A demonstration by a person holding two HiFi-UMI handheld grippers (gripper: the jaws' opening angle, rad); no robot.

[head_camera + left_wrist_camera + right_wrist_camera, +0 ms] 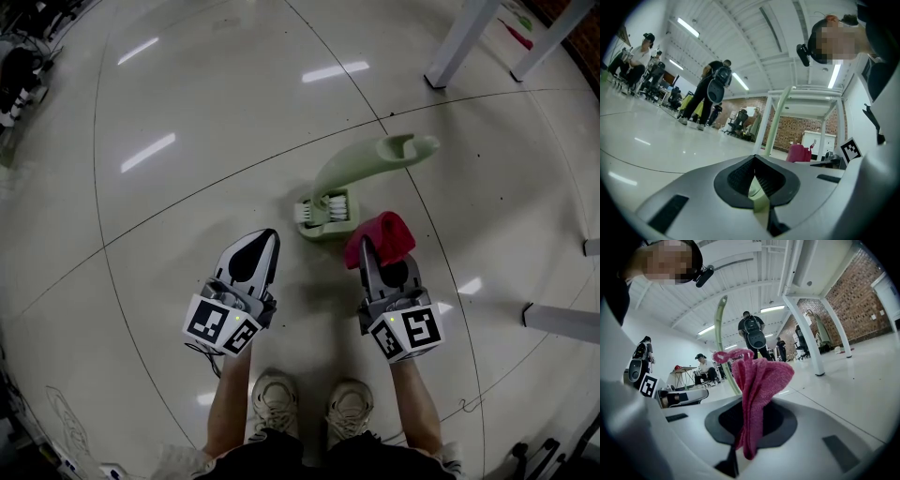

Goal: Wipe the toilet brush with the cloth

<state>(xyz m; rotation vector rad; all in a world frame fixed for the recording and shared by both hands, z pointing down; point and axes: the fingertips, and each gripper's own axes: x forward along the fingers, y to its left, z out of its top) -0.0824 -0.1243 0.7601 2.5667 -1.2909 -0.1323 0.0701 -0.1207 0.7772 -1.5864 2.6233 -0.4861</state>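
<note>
toilet brush point(356, 169) ahead of both jaws, cloth point(386, 234) in right gripper point(366, 249)

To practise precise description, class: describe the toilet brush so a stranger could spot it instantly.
On the glossy floor, look ahead of the person's shoes. The toilet brush stands there: pale green, curved handle, white bristles, beside the red cloth.
</note>
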